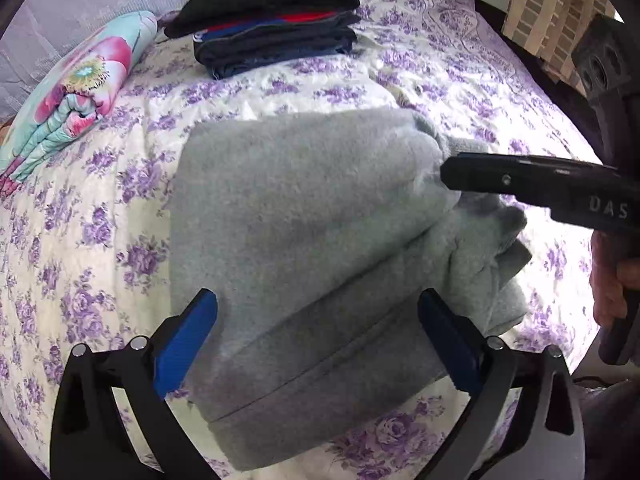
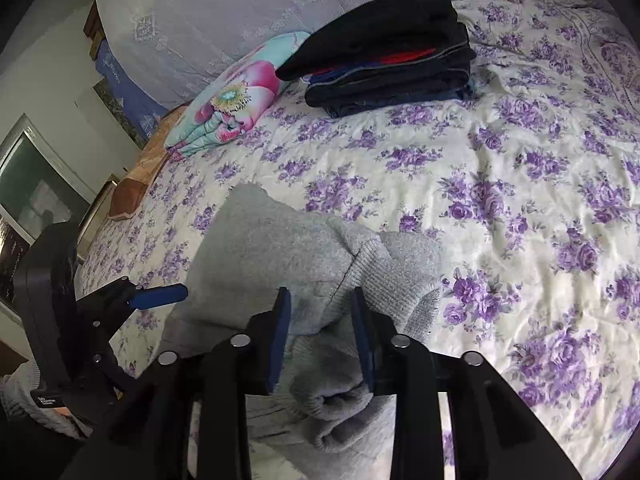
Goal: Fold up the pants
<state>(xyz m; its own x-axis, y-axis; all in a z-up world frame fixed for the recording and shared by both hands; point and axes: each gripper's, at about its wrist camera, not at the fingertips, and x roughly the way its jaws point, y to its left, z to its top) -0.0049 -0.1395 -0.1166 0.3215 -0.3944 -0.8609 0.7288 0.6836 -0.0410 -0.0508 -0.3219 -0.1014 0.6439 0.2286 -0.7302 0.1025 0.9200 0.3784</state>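
Note:
Grey fleece pants [image 1: 304,240] lie folded on the bed. They also show in the right wrist view [image 2: 280,252]. My left gripper [image 1: 316,320] is open, its blue pads wide apart over the near part of the pants, touching nothing that I can see. My right gripper [image 2: 322,320] has its jaws part closed around a bunched ribbed cuff of the pants [image 2: 384,276]. It shows from the side in the left wrist view [image 1: 452,176], at the right end of the pants. The left gripper shows in the right wrist view [image 2: 168,294].
A stack of folded dark clothes [image 1: 276,20] sits at the far side of the bed [image 1: 100,220]. A folded floral quilt [image 1: 76,92] lies at the far left. A brick wall [image 1: 552,12] is at the far right. The bed's left edge [image 2: 116,216] borders the room floor.

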